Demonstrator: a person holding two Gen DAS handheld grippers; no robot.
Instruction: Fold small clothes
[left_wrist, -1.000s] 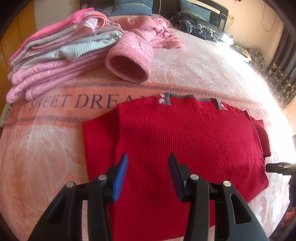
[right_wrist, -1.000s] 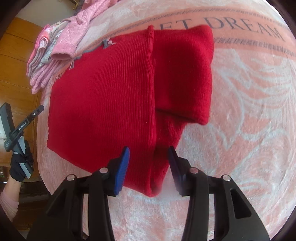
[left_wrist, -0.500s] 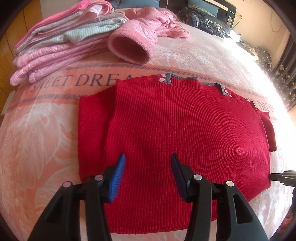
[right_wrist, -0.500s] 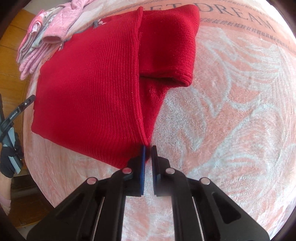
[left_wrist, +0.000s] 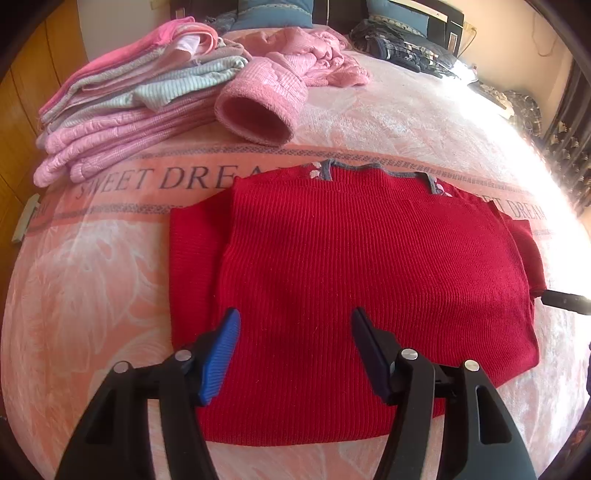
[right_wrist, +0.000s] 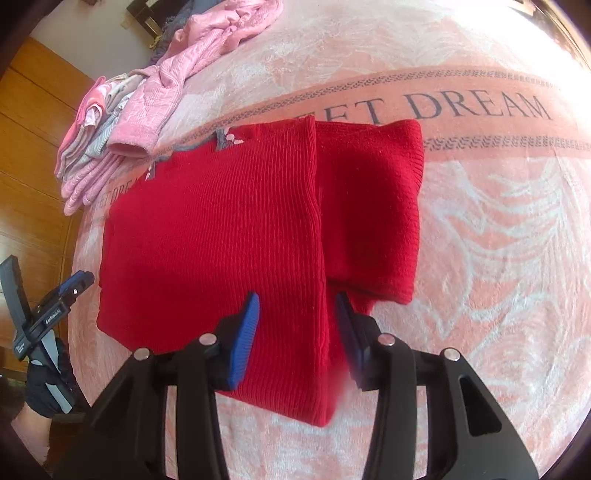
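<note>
Mid-fold on the red sweater (left_wrist: 369, 280), flat on the pink blanket (left_wrist: 92, 295) with both sleeves tucked behind the body; left gripper (left_wrist: 295, 332) hovering spread and empty over the near hem, right gripper (right_wrist: 295, 317) likewise spread, straddling the side seam without pinching anything. Next, probably: closing on the hem corners and carrying them up to the grey-trimmed collar (left_wrist: 369, 168), calling for matched lift. Only from the right wrist: the tucked sleeve (right_wrist: 373, 206) in full; only from the left: the whole stack of folded clothes (left_wrist: 129, 99).
</note>
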